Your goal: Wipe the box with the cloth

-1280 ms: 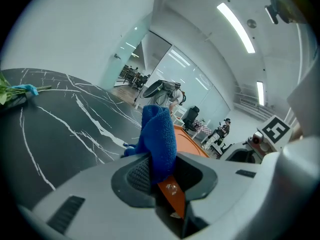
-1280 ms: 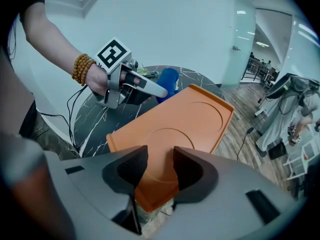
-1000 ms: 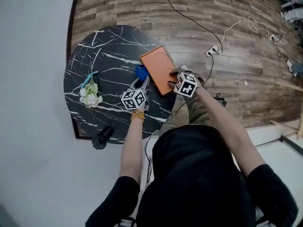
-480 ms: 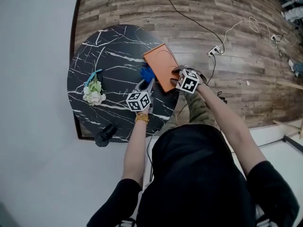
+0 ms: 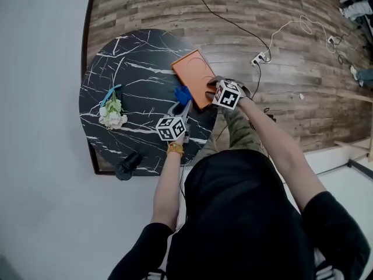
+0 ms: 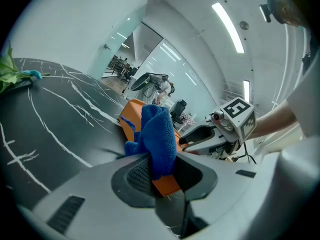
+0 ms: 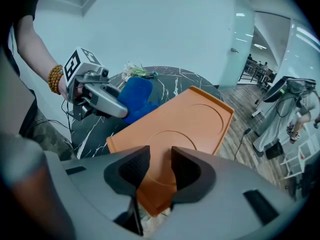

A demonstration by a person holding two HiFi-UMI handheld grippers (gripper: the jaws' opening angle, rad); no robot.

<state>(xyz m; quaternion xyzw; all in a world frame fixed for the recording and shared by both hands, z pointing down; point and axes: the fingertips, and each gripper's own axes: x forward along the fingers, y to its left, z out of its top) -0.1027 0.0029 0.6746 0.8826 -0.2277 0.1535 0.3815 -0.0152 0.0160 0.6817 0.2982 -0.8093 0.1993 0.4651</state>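
Jaws of the left gripper [image 6: 162, 174] are pinching the fluffy blue cloth [image 6: 157, 131], just beside the flat orange box [image 7: 187, 116] at the edge of the round black marble table [image 5: 134, 69]. Jaws of the right gripper [image 7: 160, 169] have just been closing round the box's corner — best holding it still and wiping slowly.

- Floor [image 5: 291, 98]: wood-look planks in mixed grey and brown
- Black cable [image 5: 227, 17] trailing across the planks towards a white power strip [image 5: 260, 57]
- Table [image 5: 134, 63]: round, black top with white marble-style veining, set close to the wall
- Wall [image 7: 175, 24]: plain, white, unbroken
- Ceiling [image 6: 200, 14]: white, fitted with long strip lights [image 6: 227, 26], all lit
- Glass partitions [image 7: 267, 49]: full height, beyond the table, giving onto a further bright office area where desks and chairs are dimly seen
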